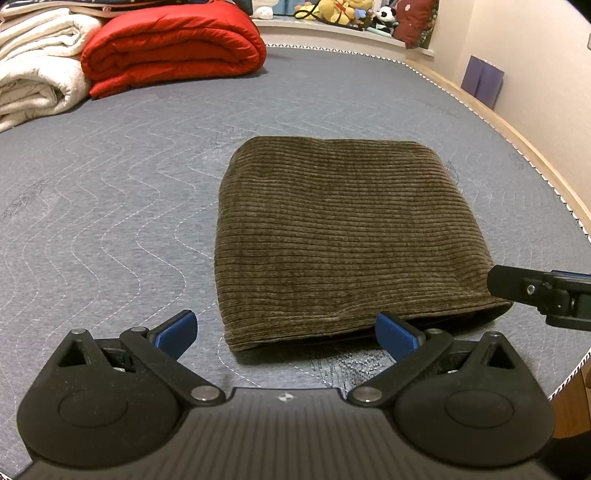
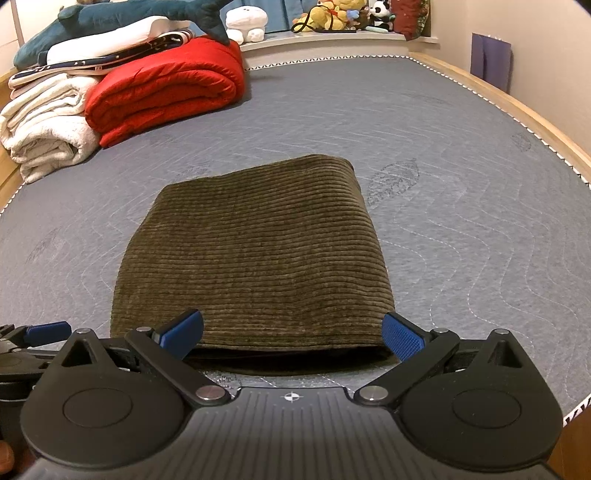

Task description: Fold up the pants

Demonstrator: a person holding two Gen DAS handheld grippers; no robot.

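Note:
The olive-brown corduroy pants [image 1: 351,236] lie folded into a compact rectangle on the grey quilted mattress [image 1: 110,206]. My left gripper [image 1: 288,336] stands open just short of the bundle's near left corner, nothing between its blue pads. In the right wrist view the same pants [image 2: 258,251] fill the middle, and my right gripper [image 2: 293,334] is open in front of the near edge, its jaws spanning that edge without gripping it. The right gripper's finger shows at the right edge of the left wrist view [image 1: 543,291], beside the bundle's near right corner.
A rolled red quilt [image 1: 173,48] and folded white blankets [image 1: 37,74] sit at the far left of the mattress. Plush toys [image 2: 332,14] line a shelf at the back. A wooden bed rim [image 2: 517,107] runs along the right, beside the wall.

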